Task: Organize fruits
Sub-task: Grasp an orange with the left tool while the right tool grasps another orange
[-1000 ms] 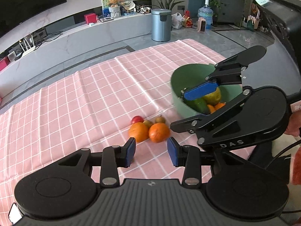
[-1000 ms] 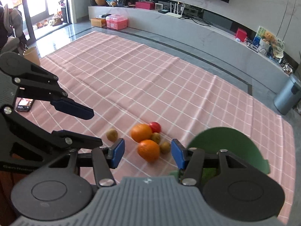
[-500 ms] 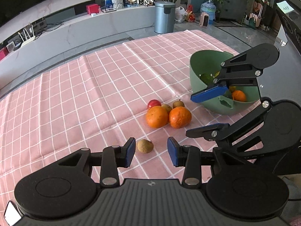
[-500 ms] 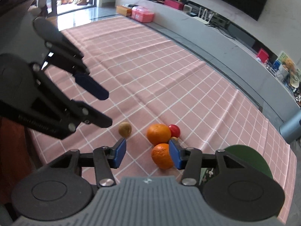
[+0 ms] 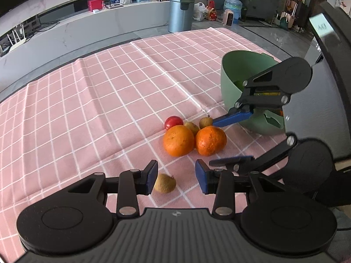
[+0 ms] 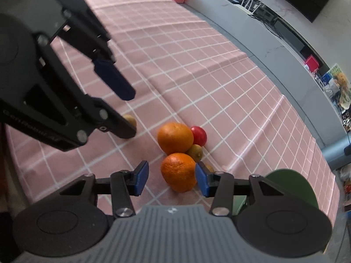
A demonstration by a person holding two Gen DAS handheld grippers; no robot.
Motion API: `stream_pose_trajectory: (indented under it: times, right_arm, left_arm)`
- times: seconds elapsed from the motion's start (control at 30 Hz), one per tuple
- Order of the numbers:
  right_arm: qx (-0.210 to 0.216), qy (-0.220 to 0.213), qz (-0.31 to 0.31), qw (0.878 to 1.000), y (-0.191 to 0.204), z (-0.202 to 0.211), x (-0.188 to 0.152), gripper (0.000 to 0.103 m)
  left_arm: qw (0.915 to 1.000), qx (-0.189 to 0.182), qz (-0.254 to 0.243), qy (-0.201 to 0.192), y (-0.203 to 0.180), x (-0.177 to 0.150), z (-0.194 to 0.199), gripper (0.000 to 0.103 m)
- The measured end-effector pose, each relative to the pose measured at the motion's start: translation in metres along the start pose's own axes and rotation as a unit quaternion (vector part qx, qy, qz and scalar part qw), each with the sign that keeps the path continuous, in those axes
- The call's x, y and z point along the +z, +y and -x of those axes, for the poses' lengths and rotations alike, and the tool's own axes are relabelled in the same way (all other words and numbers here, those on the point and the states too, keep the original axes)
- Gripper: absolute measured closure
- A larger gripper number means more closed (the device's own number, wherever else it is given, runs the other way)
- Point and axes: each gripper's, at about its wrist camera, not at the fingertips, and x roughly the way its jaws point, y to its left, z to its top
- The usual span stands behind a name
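Two oranges [image 5: 178,140] [image 5: 210,140], a red fruit [image 5: 173,121] and small brown fruits [image 5: 205,122] lie clustered on the pink checked cloth. A lone brown fruit [image 5: 165,183] lies between the fingers of my open left gripper [image 5: 176,176], close to the left pad. My open right gripper [image 6: 172,176] straddles the near orange [image 6: 178,172]; in the left wrist view it [image 5: 232,138] sits beside the cluster. The green bowl [image 5: 241,70] holds fruit, mostly hidden by the right gripper.
The pink checked tablecloth [image 5: 87,109] covers the table. The green bowl's rim [image 6: 291,188] shows at the right of the right wrist view. A grey bin [image 5: 181,13] and a long white counter [image 5: 87,28] stand beyond the table.
Both grippers have dropped lower and closer to the fruit. The lone brown fruit now lies between the left fingers; the near orange now lies between the right fingers. The right gripper moved off the bowl.
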Motion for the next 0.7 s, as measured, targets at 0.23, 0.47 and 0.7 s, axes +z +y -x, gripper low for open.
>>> stream_pose_trajectory:
  times: [0.23, 0.47, 0.7]
  right_arm:
    - [-0.02, 0.005, 0.034, 0.999, 0.001, -0.012, -0.001, 0.059]
    - [-0.039, 0.009, 0.072, 0.997, 0.006, -0.02, -0.004, 0.058]
    - [-0.044, 0.005, 0.08, 0.996, 0.002, -0.02, -0.009, 0.061]
  left_arm:
    - [0.9999, -0.011, -0.005, 0.006, 0.001, 0.005, -0.02, 0.056]
    - [0.9996, -0.026, 0.005, 0.006, 0.004, 0.01, -0.033, 0.056]
    - [0.9993, -0.03, 0.019, 0.002, 0.004, 0.012, -0.044, 0.052]
